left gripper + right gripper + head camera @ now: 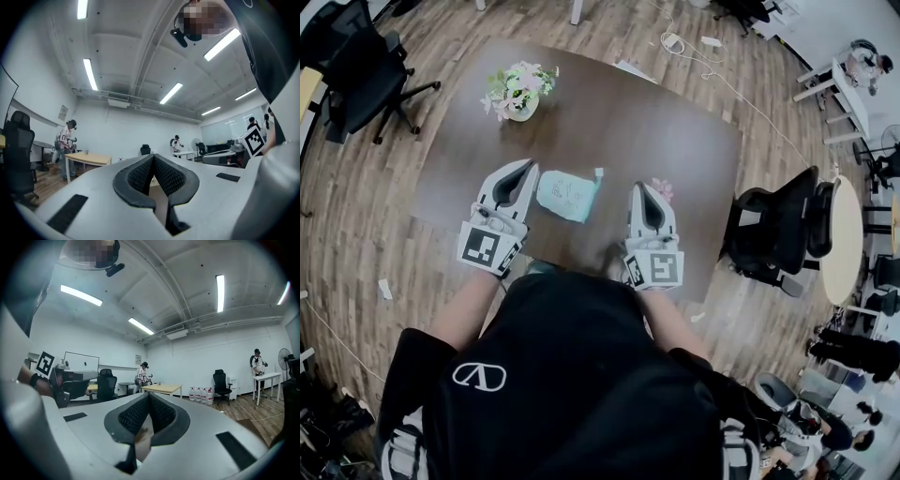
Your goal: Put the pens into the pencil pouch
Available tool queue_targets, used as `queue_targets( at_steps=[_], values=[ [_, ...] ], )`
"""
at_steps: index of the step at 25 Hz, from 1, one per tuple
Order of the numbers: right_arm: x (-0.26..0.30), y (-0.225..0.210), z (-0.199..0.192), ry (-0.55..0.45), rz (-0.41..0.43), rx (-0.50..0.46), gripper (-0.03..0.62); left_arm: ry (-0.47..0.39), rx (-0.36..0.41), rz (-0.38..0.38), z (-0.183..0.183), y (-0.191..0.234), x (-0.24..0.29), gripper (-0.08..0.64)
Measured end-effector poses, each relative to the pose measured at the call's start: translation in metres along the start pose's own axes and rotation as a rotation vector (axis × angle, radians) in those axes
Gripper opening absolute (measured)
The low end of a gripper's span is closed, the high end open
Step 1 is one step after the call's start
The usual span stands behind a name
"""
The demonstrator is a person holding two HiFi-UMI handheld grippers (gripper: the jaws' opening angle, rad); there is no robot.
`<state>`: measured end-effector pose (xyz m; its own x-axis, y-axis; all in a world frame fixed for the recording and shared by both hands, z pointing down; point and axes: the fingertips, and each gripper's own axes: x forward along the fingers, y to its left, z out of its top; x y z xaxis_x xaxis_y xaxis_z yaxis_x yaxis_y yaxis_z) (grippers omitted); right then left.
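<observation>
A: Pencil pouch (pixel 568 195) position?
B: Flat on table (pixel 675 131), between the tools. Left gripper (pixel 528 169) just beside it; right gripper (pixel 640 189) farther off.
A: Jaws?
B: Both closed, empty. Pens not made out; small pink item (pixel 663 190) right of pouch.

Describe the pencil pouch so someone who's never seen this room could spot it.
Find the dark brown table. On its near side, between the left tool and the right tool, lies the pencil pouch. It is flat, soft and pale teal, unlike the flower pot standing farther back.
</observation>
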<state>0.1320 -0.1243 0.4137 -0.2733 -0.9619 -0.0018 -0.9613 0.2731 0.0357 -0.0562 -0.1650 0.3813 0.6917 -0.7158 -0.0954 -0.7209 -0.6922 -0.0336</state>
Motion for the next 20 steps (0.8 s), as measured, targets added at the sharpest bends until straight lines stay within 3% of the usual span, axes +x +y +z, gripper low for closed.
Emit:
queue_targets(
  at_steps=[20],
  values=[
    [-0.001, -0.001, -0.012, 0.029, -0.002, 0.001, -0.002, 0.013, -0.038, -0.003, -0.004, -0.008, 0.003, 0.003]
  ],
)
